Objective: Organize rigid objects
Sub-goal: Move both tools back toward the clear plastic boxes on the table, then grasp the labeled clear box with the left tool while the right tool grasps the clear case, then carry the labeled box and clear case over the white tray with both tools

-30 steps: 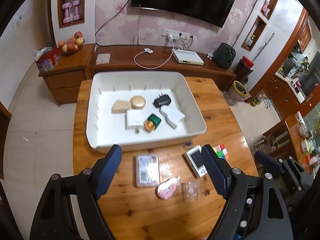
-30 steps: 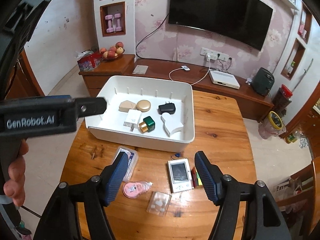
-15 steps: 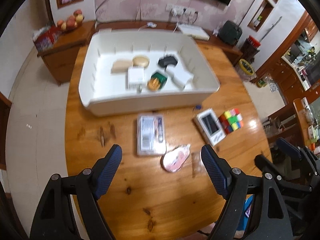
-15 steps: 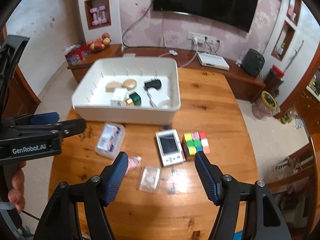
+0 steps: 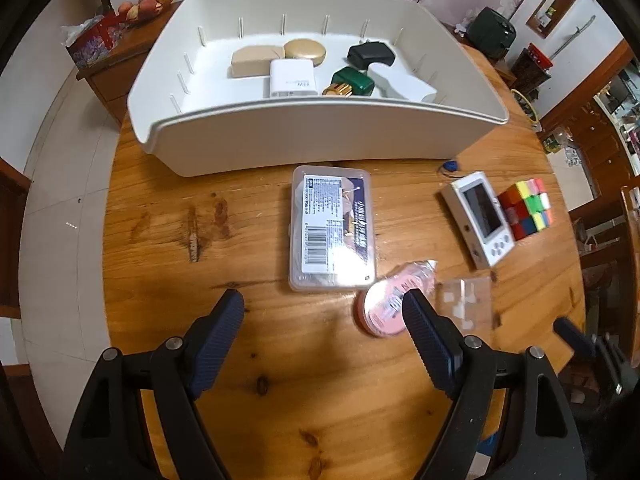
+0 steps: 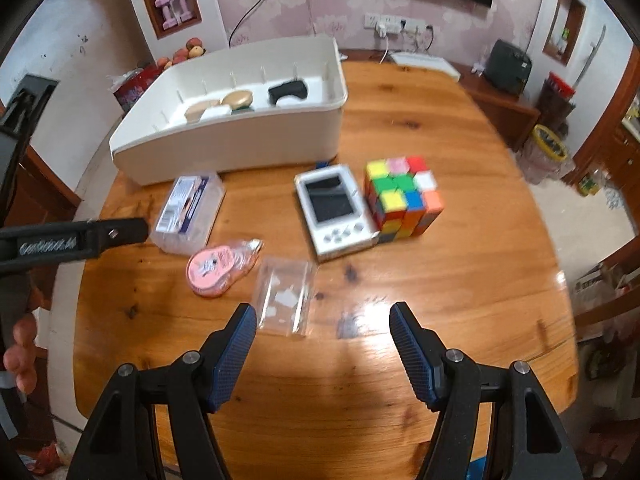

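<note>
While both claws hang over the desk (image 5: 168, 248) with nothing in them, five loose things wait in front of the big white bin (image 5: 320, 136). The left claw (image 5: 323, 306) is wide open and empty. The right claw (image 6: 323, 316) is about half open and empty too.

A clear box with a label (image 5: 333, 226) lies just beside the bin wall. A pink tape roller (image 5: 390, 300) lies next to it, partly behind one left finger (image 5: 424, 328). A small clear case (image 6: 285, 294) sits just in front of the right claw's left finger (image 6: 236, 344). A white game toy (image 6: 332, 208) touches a color cube (image 6: 404, 196). The bin already holds a few small things, like a white charger (image 5: 291, 78) and a green bottle (image 5: 352, 82).

The things lie close, so a claw could bump one while going for another. The clear case is thin, flat and hard to see, so the fingers may slide over it and push it along the shiny wood. Grabbing the game toy might knock the cube away. The two claws are also near each other and could hit.
</note>
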Available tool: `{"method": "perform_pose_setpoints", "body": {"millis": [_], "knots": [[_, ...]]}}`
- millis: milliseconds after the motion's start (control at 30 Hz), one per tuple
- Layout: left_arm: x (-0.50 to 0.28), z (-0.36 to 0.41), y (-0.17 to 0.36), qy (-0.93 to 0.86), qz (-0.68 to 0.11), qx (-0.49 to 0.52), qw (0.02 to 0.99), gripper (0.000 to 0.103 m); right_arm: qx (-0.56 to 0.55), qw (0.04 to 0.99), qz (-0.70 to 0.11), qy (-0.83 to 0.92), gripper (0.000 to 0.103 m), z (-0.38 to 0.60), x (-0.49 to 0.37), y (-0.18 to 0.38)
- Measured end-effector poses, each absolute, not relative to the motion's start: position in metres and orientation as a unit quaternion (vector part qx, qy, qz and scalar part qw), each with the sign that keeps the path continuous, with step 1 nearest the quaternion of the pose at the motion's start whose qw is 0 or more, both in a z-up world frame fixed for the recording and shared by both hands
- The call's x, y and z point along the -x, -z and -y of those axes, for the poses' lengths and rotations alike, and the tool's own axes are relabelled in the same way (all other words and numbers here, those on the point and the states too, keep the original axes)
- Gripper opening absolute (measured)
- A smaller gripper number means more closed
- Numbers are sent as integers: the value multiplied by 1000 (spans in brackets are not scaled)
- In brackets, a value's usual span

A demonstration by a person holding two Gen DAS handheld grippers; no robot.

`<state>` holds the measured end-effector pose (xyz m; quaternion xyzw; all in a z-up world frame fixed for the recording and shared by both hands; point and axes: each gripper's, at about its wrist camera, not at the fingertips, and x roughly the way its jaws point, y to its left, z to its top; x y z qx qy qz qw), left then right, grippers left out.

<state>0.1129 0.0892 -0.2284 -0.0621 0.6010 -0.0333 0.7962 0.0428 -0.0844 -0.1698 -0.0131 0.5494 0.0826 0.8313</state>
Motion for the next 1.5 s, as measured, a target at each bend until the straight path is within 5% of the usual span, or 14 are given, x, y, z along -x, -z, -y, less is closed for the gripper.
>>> {"method": "perform_pose_setpoints", "body": {"millis": [933,1000,1067,1500], "knots": [[-158,-84,283,-16,-625,81,776,79,24,813,-577,-74,70,46,-63,240],[-157,-82,281,-12,-621,77,780,66,36,816,-573,-69,64,44,-62,241],[-154,-83,280,-7,-622,75,779,67,44,820,-566,-75,51,42,-61,240],[-121,-109,231,6,-619,118,776,66,58,818,-566,-84,50,45,-55,220]]}}
